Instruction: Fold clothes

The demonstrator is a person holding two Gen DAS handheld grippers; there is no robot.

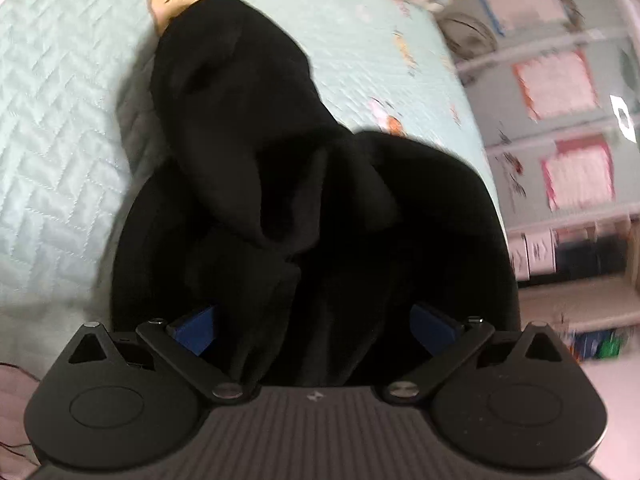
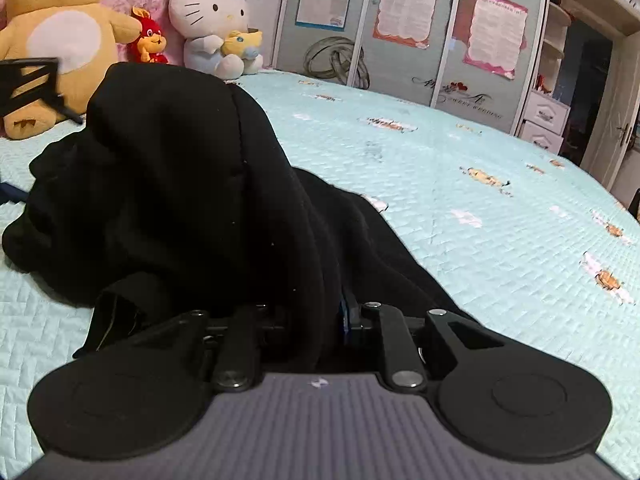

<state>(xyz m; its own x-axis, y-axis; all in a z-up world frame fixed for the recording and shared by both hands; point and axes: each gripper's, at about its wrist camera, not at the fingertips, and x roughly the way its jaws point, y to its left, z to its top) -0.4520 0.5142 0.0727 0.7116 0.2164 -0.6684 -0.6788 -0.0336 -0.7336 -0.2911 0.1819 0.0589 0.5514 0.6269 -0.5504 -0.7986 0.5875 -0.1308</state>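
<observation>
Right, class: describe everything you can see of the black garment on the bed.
The black garment is soft, matte, thick-looking fabric with a stitched seam down one ridge. It lies bunched and partly lifted on the pale green quilted bedspread, not yet folded. The right gripper is shut on one edge; the left gripper has cloth heaped between its spread blue pads. Its exact type is unclear.

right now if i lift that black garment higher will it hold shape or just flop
The black garment will probably flop: it already drapes in soft bunched folds over the bed. It looks thick, so likely weighty. The right gripper is pinching a gathered fold, which should hold.
</observation>
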